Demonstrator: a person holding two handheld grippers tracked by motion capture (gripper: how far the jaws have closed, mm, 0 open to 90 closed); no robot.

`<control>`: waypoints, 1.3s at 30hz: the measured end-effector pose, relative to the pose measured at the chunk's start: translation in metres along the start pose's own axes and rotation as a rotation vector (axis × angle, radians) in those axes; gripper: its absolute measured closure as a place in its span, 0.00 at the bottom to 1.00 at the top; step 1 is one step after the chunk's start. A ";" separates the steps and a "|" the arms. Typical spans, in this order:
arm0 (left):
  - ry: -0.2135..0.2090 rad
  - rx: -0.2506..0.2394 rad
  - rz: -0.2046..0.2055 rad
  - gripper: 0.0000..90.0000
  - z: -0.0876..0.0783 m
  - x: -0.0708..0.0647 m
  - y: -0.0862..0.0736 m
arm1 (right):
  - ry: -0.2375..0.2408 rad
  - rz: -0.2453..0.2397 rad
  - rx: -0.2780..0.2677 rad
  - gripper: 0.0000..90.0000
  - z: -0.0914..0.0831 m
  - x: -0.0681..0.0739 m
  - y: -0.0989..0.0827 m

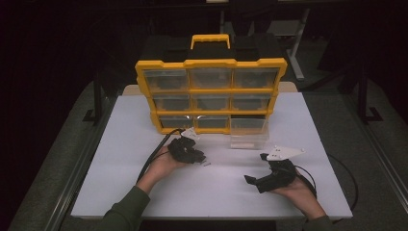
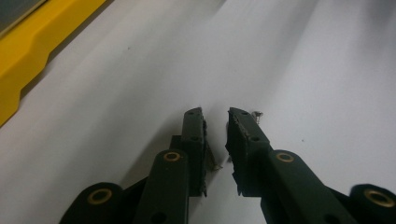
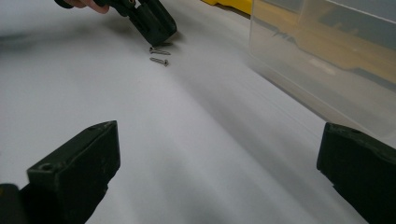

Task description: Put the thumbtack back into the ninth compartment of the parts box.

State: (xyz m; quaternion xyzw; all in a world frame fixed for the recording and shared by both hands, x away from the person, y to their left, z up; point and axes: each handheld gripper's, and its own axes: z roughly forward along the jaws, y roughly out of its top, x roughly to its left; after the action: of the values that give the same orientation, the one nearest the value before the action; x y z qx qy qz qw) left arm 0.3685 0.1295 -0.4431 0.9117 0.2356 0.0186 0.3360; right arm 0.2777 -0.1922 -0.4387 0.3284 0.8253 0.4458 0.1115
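Your left claw [image 2: 215, 114], jaws nearly pressed together with nothing between, and right claw [image 3: 219, 154], spread wide, face tiny, hard, slippery screws [image 3: 159, 56] lying flat on the desk [image 1: 144, 183]; I judge you should pinch one across its shank.

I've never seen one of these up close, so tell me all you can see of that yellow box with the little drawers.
The yellow organizer stands upright at the far middle of the white table. It looks like plastic: a yellow frame and top handle, holding three rows of three clear drawers with dark contents. The bottom-right slot is open; its clear drawer sits on the table just in front. The left gripper is near its base, apart from it.
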 end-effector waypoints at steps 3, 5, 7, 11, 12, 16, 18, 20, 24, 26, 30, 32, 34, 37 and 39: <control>0.003 0.004 0.001 0.88 0.001 0.000 0.000 | 0.000 0.000 -0.001 0.00 0.000 0.000 0.000; 0.003 0.014 0.005 0.89 0.001 0.001 0.000 | 0.001 0.000 -0.001 0.00 0.000 0.000 0.000; 0.005 0.018 0.008 0.90 0.001 0.001 0.000 | 0.000 0.000 -0.001 0.00 0.000 0.000 0.000; 0.006 0.026 0.010 0.92 0.001 0.001 0.000 | 0.000 0.000 0.000 0.00 0.000 0.000 0.000; 0.007 0.025 0.007 0.92 0.001 0.001 -0.001 | 0.001 0.001 0.000 0.00 0.000 0.000 0.000; 0.009 0.021 0.001 0.94 0.002 0.001 -0.001 | 0.001 0.002 -0.001 0.00 0.000 0.000 0.000; 0.009 0.021 0.001 0.95 0.001 0.001 -0.001 | 0.001 0.002 -0.001 0.00 0.000 0.000 0.000; 0.009 0.022 0.001 0.95 0.001 0.002 -0.001 | 0.001 0.002 -0.001 0.00 0.000 0.000 0.000; 0.007 0.017 -0.005 0.96 0.002 0.002 -0.001 | 0.001 0.002 -0.001 0.00 0.000 0.000 0.000; 0.007 0.018 -0.005 0.97 0.001 0.002 -0.001 | 0.001 0.001 0.000 0.00 0.000 0.000 0.000; 0.006 0.020 -0.001 0.97 0.001 0.002 -0.001 | 0.002 0.001 0.000 0.00 0.000 0.000 0.000; 0.005 0.025 0.006 0.97 0.001 0.003 -0.001 | 0.002 0.002 -0.001 0.00 0.000 0.000 0.000; 0.003 0.027 0.008 0.97 0.001 0.003 -0.001 | 0.001 0.002 -0.001 0.00 0.000 0.000 0.000; 0.000 0.029 0.010 0.97 0.000 0.003 0.000 | 0.001 0.002 -0.001 0.00 0.000 0.000 0.000; -0.001 0.028 0.011 0.97 0.000 0.002 0.001 | 0.001 0.003 -0.001 0.00 0.000 0.000 0.000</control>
State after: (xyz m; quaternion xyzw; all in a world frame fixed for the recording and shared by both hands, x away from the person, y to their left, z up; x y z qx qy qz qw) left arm 0.3708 0.1297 -0.4431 0.9176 0.2304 0.0166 0.3234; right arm 0.2774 -0.1922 -0.4383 0.3292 0.8246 0.4466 0.1107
